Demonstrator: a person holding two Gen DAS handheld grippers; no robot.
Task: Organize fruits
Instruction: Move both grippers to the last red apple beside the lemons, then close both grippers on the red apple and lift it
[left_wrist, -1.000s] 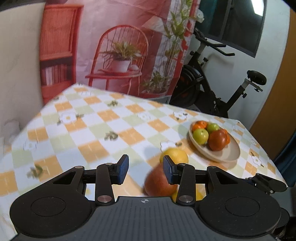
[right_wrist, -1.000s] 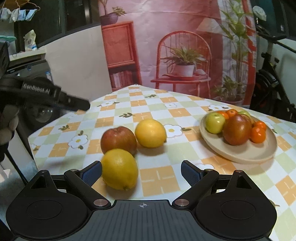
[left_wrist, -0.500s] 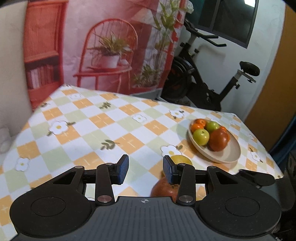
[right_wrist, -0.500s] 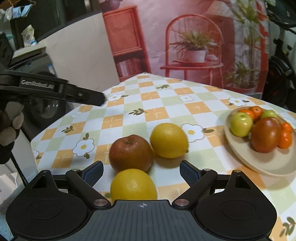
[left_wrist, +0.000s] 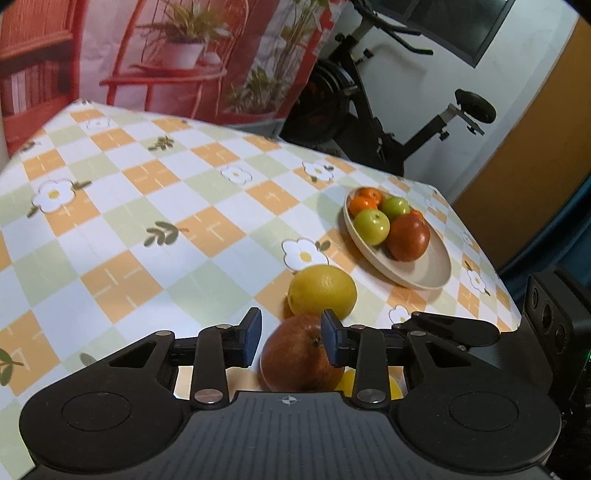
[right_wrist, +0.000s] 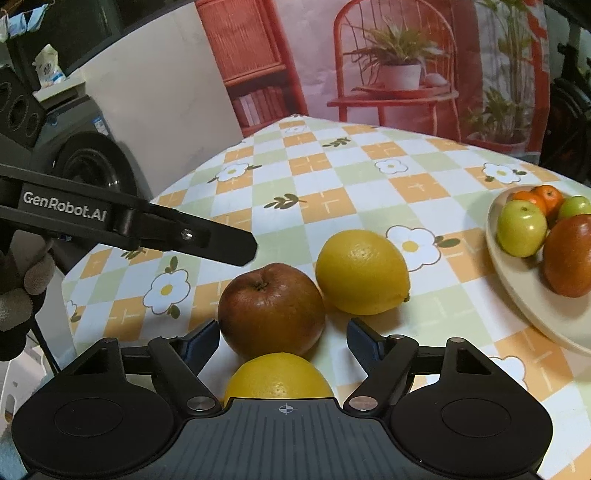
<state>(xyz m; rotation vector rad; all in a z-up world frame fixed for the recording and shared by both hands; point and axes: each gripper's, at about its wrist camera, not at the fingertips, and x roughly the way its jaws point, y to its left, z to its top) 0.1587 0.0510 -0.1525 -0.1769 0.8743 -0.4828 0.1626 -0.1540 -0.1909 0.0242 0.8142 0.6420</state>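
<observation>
A red-brown apple (left_wrist: 303, 358) (right_wrist: 271, 306) lies on the checked tablecloth with a yellow citrus fruit (left_wrist: 323, 291) (right_wrist: 364, 271) just behind it. A second yellow citrus fruit (right_wrist: 277, 374) lies in front, half hidden under the right gripper. My left gripper (left_wrist: 291, 338) hovers over the apple with its jaws narrow and closing; the pads stand clear of the skin. One of its fingers (right_wrist: 221, 243) shows above and left of the apple. My right gripper (right_wrist: 282, 339) is closing around the near citrus fruit without touching it.
A beige plate (left_wrist: 432, 269) (right_wrist: 517, 288) at the right holds green apples, a red fruit and small oranges. The table edge (left_wrist: 509, 314) runs close behind the plate. An exercise bike (left_wrist: 369, 110) stands beyond the table. A gloved hand (right_wrist: 18, 295) holds the left gripper.
The left gripper tipped down and came over the apple, its jaws a little narrower. The right gripper moved forward until the near citrus fruit slid between its fingers, and its jaws narrowed.
</observation>
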